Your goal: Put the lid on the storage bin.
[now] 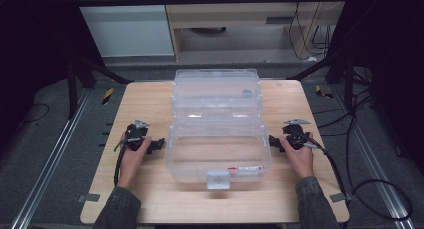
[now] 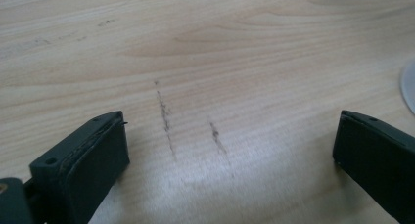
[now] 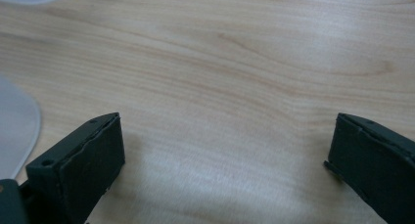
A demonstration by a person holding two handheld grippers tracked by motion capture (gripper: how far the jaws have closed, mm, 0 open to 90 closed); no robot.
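Clear plastic storage box (image 1: 217, 136), lid hinged open behind it, at the centre of the wooden counter (image 1: 150, 199); judged light, rigid and slick, best held at the side walls or front latch (image 1: 218, 179). Left gripper (image 1: 159, 143) and right gripper (image 1: 272, 140) flank it, jaws spread, empty. Counter margins narrow.

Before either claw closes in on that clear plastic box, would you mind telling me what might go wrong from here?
1. The clear plastic storage box stands open, its lid tipped back; a push from one side alone might slide or twist it on the smooth wooden table.
2. The left claw and right claw are open, low beside the box walls; thin transparent walls could flex or slip from the pads.
3. The right claw's cable trails off the table edge and may snag.
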